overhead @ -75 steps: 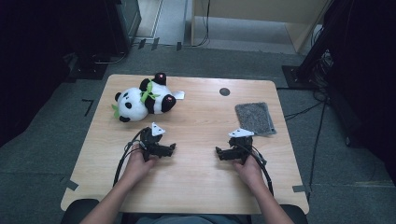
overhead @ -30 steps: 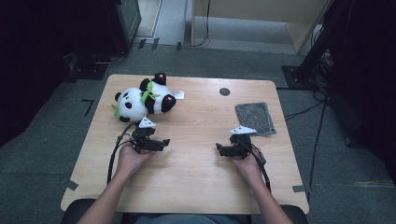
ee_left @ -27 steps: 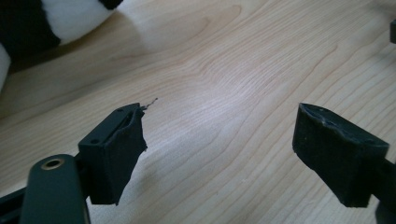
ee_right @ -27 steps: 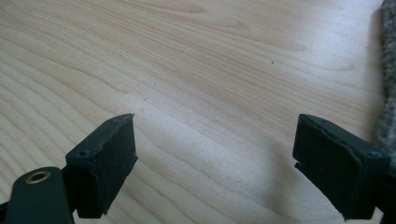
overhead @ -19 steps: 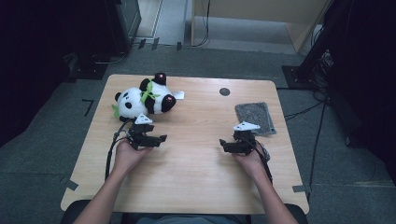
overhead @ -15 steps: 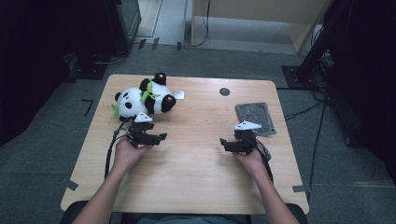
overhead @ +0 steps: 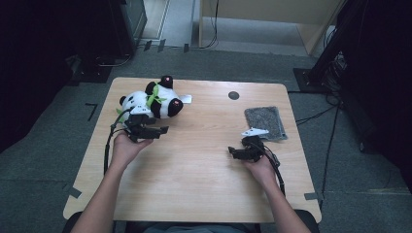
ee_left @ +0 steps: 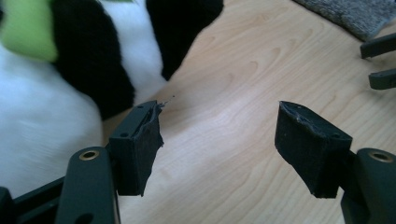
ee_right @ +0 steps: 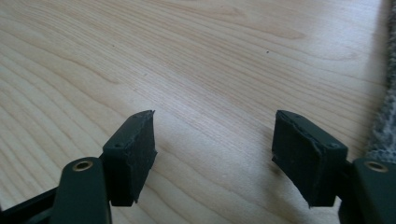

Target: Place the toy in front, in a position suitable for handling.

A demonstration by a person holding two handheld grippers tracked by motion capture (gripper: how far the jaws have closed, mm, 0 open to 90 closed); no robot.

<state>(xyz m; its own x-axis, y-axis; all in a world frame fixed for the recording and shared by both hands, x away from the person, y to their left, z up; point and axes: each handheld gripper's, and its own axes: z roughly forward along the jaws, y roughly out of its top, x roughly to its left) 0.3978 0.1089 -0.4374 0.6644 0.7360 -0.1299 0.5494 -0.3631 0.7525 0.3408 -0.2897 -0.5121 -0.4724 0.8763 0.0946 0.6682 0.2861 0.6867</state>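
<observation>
Panda plush toy (overhead: 150, 103) lies on its side at the far left of the wooden table (overhead: 204, 184) in the high view, a green ribbon at its neck. The left gripper (overhead: 154, 130) sits just beside its near flank, pointing across the table toward the right, probably lining up for a hold on the soft body. The right gripper (overhead: 236, 153) hovers over bare wood on the right, next to the grey cloth (overhead: 265, 122), which lies flat near the far right edge. Compared with the frame from a second ago, the left hand is closer to the toy, while the right hand is in much the same place.

In the left gripper view, the left gripper (ee_left: 219, 140) has its jaws apart with only wood between the pads; they have just been closing. The panda plush toy (ee_left: 70, 79) fills the upper left, black and white fur close to the left pad, though I cannot tell for sure whether fur and pad touch. The grey cloth (ee_left: 355, 14) shows far off at the top right.

In the right gripper view, the right gripper (ee_right: 212, 149) is likewise unclenched and empty over the table (ee_right: 187, 56), its jaws also just closing, with the grey cloth (ee_right: 385, 126) fringing the right edge.
</observation>
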